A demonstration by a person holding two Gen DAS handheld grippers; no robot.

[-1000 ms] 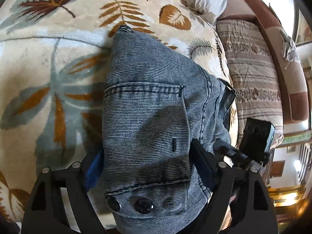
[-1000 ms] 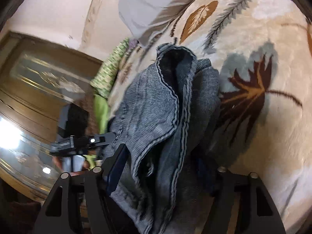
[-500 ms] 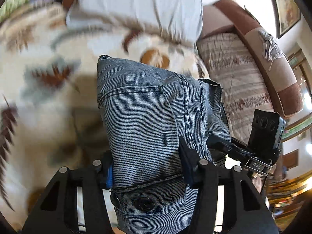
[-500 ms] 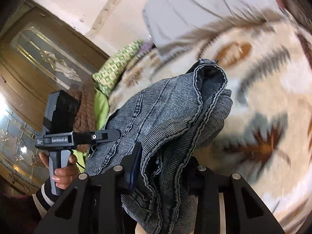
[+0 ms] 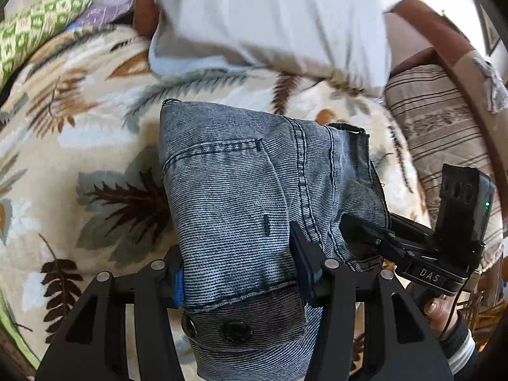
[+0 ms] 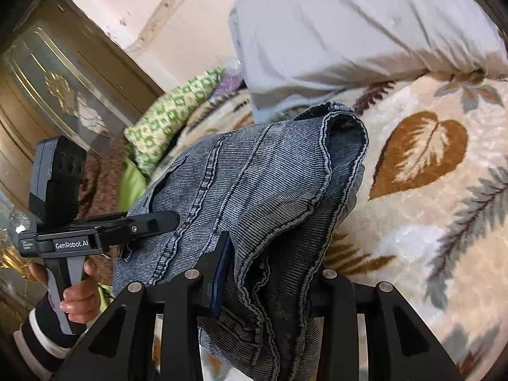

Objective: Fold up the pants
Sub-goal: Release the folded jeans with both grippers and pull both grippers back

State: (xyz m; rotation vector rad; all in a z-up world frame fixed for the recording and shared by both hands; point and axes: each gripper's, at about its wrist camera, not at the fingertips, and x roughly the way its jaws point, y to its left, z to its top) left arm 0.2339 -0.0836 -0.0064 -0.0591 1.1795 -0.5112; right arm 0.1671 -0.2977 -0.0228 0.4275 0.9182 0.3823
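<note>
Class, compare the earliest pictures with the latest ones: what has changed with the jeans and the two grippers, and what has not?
Both grippers closed further onto the folded jeans: the left gripper and right gripper now pinch them. The bundle moved across the leaf-patterned blanket toward the grey pillow. The jeans stay folded.

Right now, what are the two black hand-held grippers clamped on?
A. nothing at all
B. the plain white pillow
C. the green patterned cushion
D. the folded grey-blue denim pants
D: the left gripper pinches the folded grey-blue denim pants near the waistband, and the right gripper grips the same bundle above the leaf-patterned blanket.
</note>
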